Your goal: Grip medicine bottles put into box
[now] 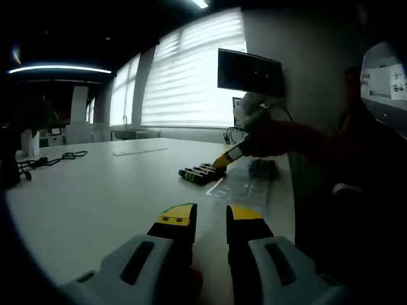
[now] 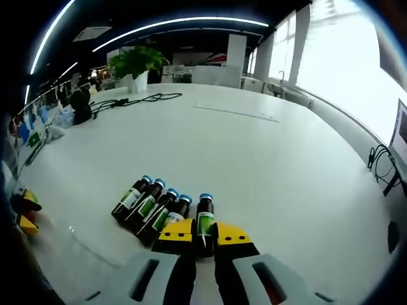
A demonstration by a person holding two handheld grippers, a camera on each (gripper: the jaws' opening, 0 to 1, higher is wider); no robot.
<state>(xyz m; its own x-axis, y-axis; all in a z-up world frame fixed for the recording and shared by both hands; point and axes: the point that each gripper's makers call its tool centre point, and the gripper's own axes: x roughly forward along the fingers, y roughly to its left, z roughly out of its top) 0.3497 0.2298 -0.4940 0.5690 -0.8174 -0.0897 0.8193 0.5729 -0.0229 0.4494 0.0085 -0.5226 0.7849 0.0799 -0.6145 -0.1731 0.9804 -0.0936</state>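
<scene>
Five bottles on table, right gripper clasping the end one's hidden base, left gripper released.

Wide bare worktop ahead of your right tool; you can pass freely there up to the black cable and potted plant at the far edge. On its left, four medicine bottles lie packed side by side, w/ a fifth bottle between the jaws. Left tool has open worktop in front; the bottle row and clear plastic box sit further on, w/ the right tool over them.
</scene>
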